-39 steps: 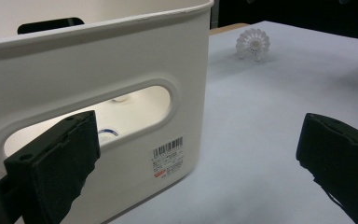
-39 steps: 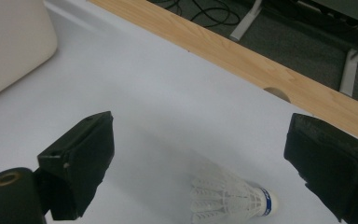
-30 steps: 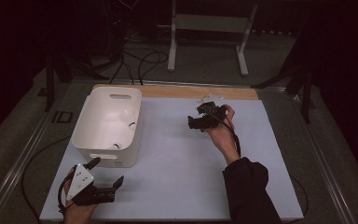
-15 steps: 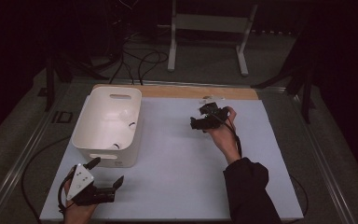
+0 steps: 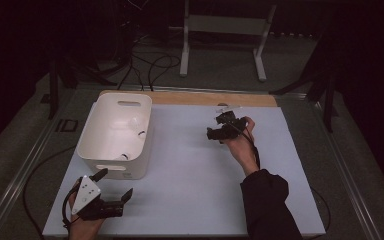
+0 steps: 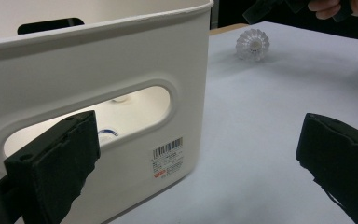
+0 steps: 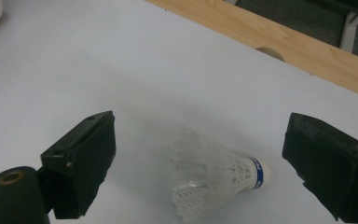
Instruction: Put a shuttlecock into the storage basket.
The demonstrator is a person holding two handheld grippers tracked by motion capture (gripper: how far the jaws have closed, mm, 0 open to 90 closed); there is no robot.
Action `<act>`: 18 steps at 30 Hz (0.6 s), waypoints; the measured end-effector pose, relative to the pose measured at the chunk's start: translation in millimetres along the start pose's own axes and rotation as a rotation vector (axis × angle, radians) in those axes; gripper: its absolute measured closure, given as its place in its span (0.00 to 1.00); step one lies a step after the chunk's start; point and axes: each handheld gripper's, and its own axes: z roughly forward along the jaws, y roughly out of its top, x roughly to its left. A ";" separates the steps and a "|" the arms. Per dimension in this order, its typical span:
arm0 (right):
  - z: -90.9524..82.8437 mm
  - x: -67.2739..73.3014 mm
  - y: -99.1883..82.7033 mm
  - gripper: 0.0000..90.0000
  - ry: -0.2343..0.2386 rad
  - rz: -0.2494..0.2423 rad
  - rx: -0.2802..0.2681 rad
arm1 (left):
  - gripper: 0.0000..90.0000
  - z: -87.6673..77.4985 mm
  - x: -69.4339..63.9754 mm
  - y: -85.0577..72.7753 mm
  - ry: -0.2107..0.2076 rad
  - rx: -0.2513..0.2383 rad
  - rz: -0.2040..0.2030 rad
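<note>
A white feathered shuttlecock with a blue band (image 7: 214,179) is seen lying on its side on the white tabletop (image 5: 190,165), between the widely spread jaws of the right gripper (image 7: 200,163), untouched. The left gripper (image 5: 114,189) is held wide open just beside the white plastic bin (image 5: 116,131).
</note>
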 end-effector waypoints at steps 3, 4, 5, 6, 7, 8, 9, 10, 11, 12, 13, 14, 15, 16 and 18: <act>1.8 -1.7 -1.4 0.10 -0.004 0.004 0.006 | 0.00 0.1 -0.1 0.0 0.001 0.001 0.000; 2.3 -2.4 -1.9 0.10 -0.004 0.003 0.008 | 0.00 0.1 -0.1 0.0 0.000 0.000 0.000; 2.6 -2.6 -2.3 0.10 -0.005 0.006 0.010 | 0.00 0.0 -0.1 0.0 0.000 0.001 0.000; 3.0 -2.9 -2.7 0.10 -0.009 0.007 0.011 | 0.00 0.0 0.0 0.0 0.001 0.001 0.000; 3.5 -3.5 -3.1 0.10 -0.010 0.005 0.012 | 0.00 -0.1 0.0 0.0 0.001 0.001 0.000; 4.1 -3.8 -3.7 0.10 -0.011 0.005 0.013 | 0.00 -0.1 0.0 0.0 0.001 0.000 0.000; 4.5 -3.9 -4.1 0.10 -0.013 0.006 0.015 | 0.00 -0.2 0.1 0.0 0.001 0.000 0.000; 5.2 -4.5 -4.8 0.10 -0.013 0.006 0.019 | 0.00 -0.2 0.0 0.0 0.001 0.001 0.000; 5.8 -4.8 -5.5 0.11 -0.014 0.008 0.021 | 0.00 -0.1 0.0 0.0 0.001 0.001 0.000; 6.4 -5.0 -6.2 0.13 -0.015 0.008 0.025 | 0.00 -0.3 0.0 0.0 0.002 0.001 0.000; 6.9 -5.3 -7.0 0.14 -0.020 0.009 0.025 | 0.00 -0.3 0.1 0.0 0.002 -0.001 0.000; 7.6 -5.8 -7.7 0.15 -0.020 0.010 0.030 | 0.00 -0.3 0.1 0.0 0.002 -0.001 -0.001; 8.3 -6.1 -8.4 0.15 -0.021 0.010 0.033 | 0.00 -0.4 0.2 0.0 0.003 0.001 0.000; 8.8 -6.4 -8.9 0.15 -0.019 0.010 0.035 | 0.00 -0.3 0.1 0.0 0.002 0.001 0.000; 9.8 -6.0 -10.0 0.16 -0.027 0.002 0.041 | 0.00 -0.2 0.0 0.0 0.001 0.000 0.000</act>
